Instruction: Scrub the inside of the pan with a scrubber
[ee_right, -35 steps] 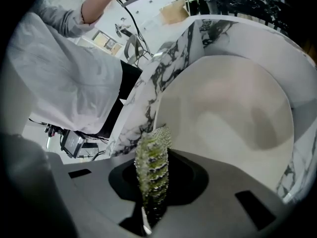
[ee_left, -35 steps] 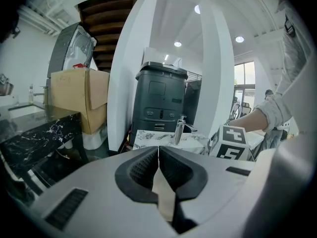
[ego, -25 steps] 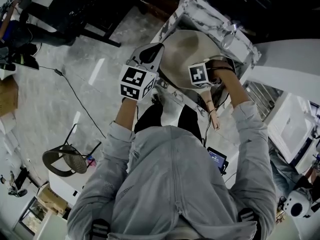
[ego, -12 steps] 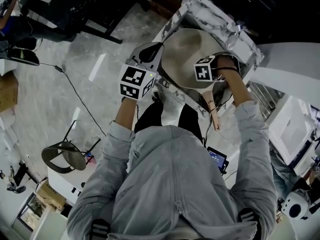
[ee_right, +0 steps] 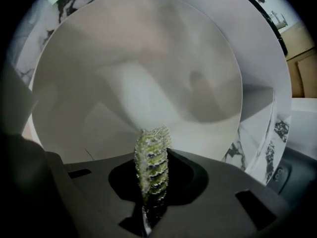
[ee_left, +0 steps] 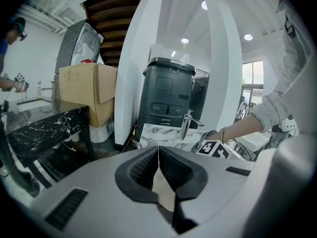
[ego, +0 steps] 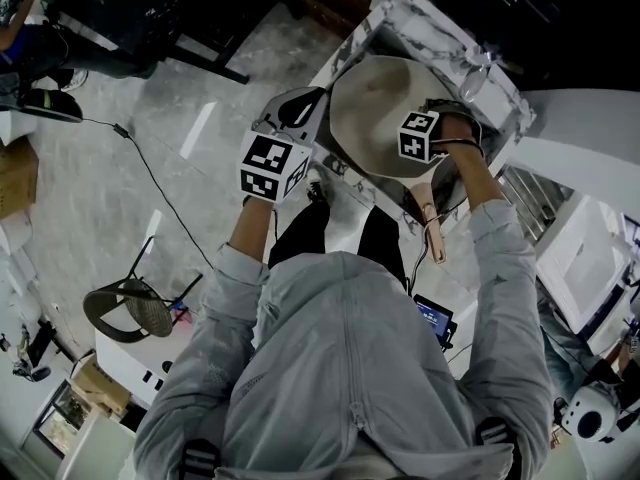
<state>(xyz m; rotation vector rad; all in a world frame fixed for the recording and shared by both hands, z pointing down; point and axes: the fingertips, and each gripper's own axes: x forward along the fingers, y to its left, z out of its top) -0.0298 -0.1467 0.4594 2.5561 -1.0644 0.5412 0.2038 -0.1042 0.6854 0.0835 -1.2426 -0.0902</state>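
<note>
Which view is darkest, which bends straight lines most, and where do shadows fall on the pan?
Head view: darkest, dim and grey throughout. Left gripper view: brightest, with glare from the ceiling lights and the white pillar bowed by the wide lens. Right gripper view: soft shadows cross the inside of the pan; the scrubber is sharp.

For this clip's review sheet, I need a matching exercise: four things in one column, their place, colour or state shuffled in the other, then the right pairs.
Things:
1. scrubber
2. pan
3. left gripper
4. cardboard box

Descriptions:
A. shut on the pan's rim
B. brown, beside the white pillar
C. green, clamped between the jaws of the right gripper
D. pale inside, at the marbled sink

Pairs: 1-C, 2-D, 3-A, 4-B
</note>
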